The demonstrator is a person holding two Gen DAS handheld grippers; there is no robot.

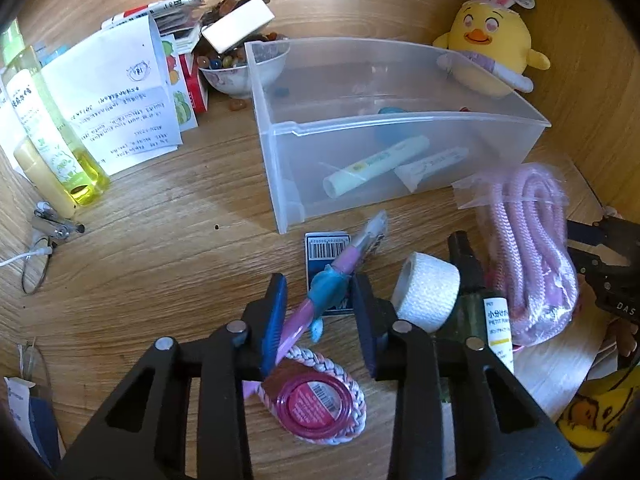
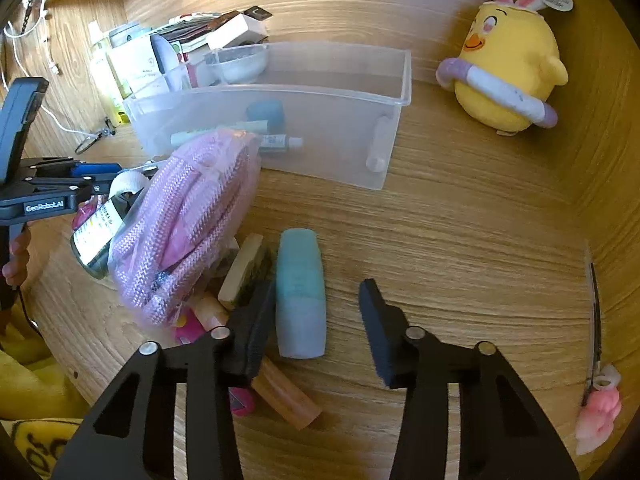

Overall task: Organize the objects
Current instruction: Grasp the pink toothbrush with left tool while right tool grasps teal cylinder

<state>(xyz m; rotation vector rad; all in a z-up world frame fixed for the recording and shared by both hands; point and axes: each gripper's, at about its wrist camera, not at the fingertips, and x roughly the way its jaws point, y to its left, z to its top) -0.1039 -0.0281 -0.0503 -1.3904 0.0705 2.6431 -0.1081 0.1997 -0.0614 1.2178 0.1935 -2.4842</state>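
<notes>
My left gripper (image 1: 320,300) is open, its fingers on either side of a pink pen with a blue figure (image 1: 326,290) lying over a dark blue card box (image 1: 326,258). A clear plastic bin (image 1: 384,128) stands beyond, holding tubes (image 1: 374,168). My right gripper (image 2: 318,316) is open around a teal-and-lavender tube (image 2: 300,292) on the wooden desk. The bin also shows in the right wrist view (image 2: 340,92). A bagged pink rope (image 2: 188,220) lies to the left of the tube.
A white tape roll (image 1: 428,292), a dark bottle (image 1: 476,300), a pink tin (image 1: 316,404) on a braided band and the pink rope (image 1: 528,256) crowd the left gripper. A yellow chick plush (image 2: 508,68) sits at the back right. Papers, a bowl (image 1: 240,74) and a yellow bottle (image 1: 52,120) stand at the left.
</notes>
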